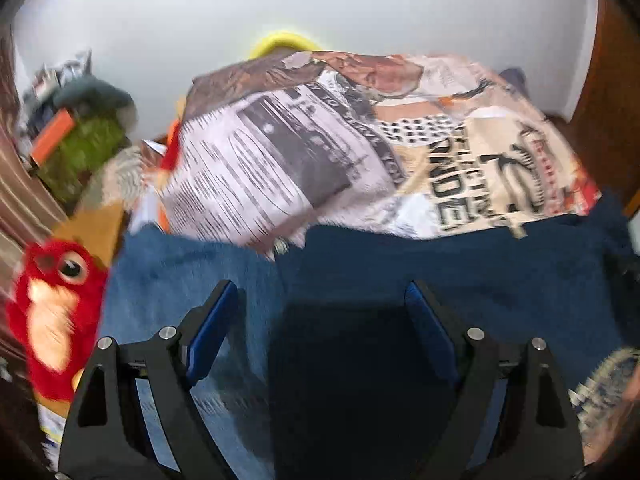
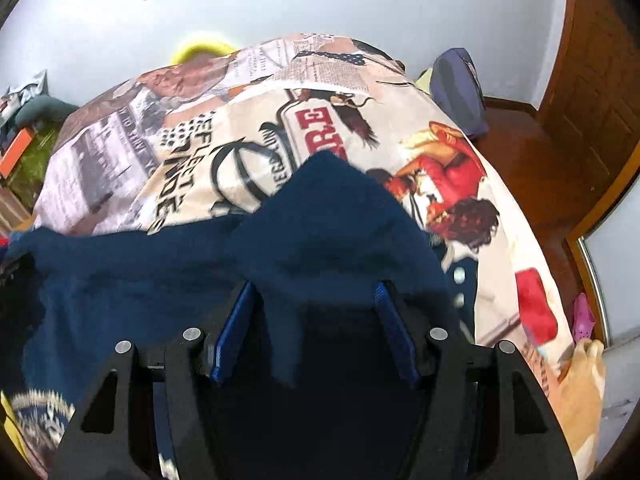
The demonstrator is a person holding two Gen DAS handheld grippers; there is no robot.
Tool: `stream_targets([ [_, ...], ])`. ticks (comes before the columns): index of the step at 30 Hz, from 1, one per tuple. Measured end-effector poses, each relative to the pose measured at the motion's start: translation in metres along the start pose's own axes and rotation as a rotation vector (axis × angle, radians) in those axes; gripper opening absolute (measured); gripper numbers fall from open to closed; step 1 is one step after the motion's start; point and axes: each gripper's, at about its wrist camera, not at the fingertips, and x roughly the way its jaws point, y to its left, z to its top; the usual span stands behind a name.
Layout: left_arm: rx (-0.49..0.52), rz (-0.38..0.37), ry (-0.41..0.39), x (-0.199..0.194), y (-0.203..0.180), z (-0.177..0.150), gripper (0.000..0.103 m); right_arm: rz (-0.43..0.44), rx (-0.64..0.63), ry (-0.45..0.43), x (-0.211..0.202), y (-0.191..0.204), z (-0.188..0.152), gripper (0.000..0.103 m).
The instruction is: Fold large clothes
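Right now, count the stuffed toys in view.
1: a red plush toy at the left edge of the left wrist view, beside the blue garment. Others may hide in the blurred clutter.

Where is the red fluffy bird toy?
In the left wrist view, the red plush bird sits at the far left edge, beside the blue garment and left of the left gripper.

My bed's printed cover (image 2: 360, 128) fills the middle of both views, with a pale wall (image 2: 360, 4) behind it across the top. At the right of the right view I see a wooden door (image 2: 592, 72) and reddish wood floor (image 2: 532, 152). At the left edge of the left view sits a red plush toy (image 1: 52, 312), with blurred clutter (image 1: 76, 128) above it.
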Motion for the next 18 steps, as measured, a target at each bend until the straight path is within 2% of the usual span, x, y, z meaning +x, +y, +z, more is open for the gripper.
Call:
stream_targets([
  [3,0.045,-0.056,0.014,-0.012,-0.010,-0.018,0.086,0.055,-0.067,0.023,-0.008,0.011,-0.016,0.059],
  [6,0.123,-0.060,0.026,-0.024,-0.026,-0.039,0.086,0.103,-0.136,0.064,-0.015,0.019,-0.038,0.059],
  [7,0.138,-0.058,0.023,-0.027,-0.031,-0.044,0.086,0.099,-0.154,0.068,-0.015,0.020,-0.044,0.059],
  [9,0.157,-0.068,0.013,-0.038,-0.032,-0.060,0.087,0.083,-0.176,0.039,-0.024,0.015,-0.056,0.066],
  [11,0.158,-0.068,0.020,-0.043,-0.028,-0.073,0.087,0.084,-0.163,0.025,-0.032,0.002,-0.065,0.073],
  [16,0.133,-0.042,0.039,-0.054,-0.006,-0.107,0.088,0.127,-0.062,0.088,-0.042,-0.032,-0.080,0.074],
  [18,0.082,-0.045,0.043,-0.059,0.009,-0.117,0.089,0.069,-0.060,0.096,-0.048,-0.039,-0.087,0.074],
])
